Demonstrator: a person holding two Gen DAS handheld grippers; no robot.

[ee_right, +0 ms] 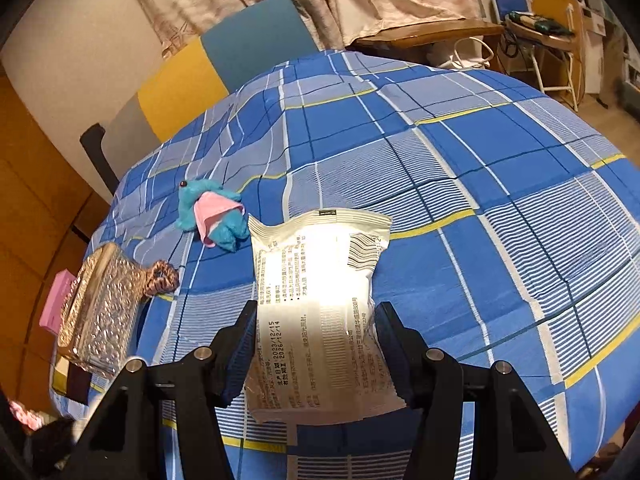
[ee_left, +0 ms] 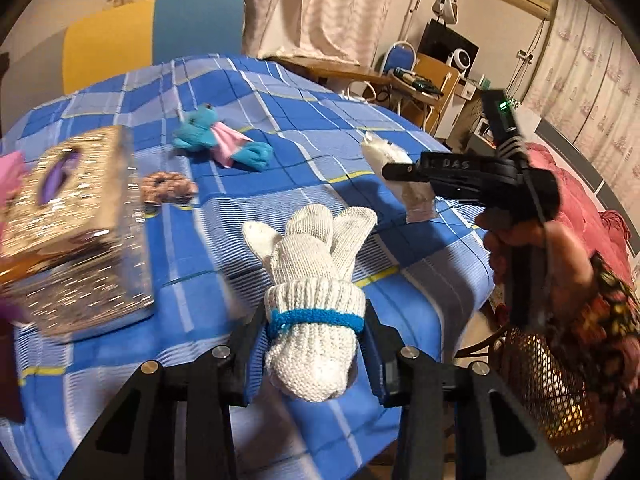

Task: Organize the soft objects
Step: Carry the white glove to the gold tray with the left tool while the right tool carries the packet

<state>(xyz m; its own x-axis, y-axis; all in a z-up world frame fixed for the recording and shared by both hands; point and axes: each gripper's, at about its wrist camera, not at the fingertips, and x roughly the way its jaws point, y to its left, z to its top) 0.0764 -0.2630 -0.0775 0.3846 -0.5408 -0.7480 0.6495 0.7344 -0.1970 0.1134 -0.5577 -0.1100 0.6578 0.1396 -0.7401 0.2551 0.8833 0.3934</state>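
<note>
left gripper (ee_left: 316, 356) fingers clamp white knit gloves (ee_left: 316, 280) | right gripper (ee_right: 316, 354) fingers pinch white packet (ee_right: 320, 308) | both lifted for sorting, likely into glittery box (ee_left: 80, 232)

On the checked cloth (ee_right: 460, 168): one white knit glove (ee_left: 316, 280), one white packet (ee_right: 320, 304), one blue plush toy (ee_right: 212, 216), one scrunchie (ee_right: 162, 278), one glass box (ee_right: 98, 312) (five items total).

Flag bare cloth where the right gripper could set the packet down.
Bare checked tablecloth lies right of the white packet held by the right gripper, out to the table edge. Crowded on the left: blue plush toy, scrunchie, glittery box.
</note>
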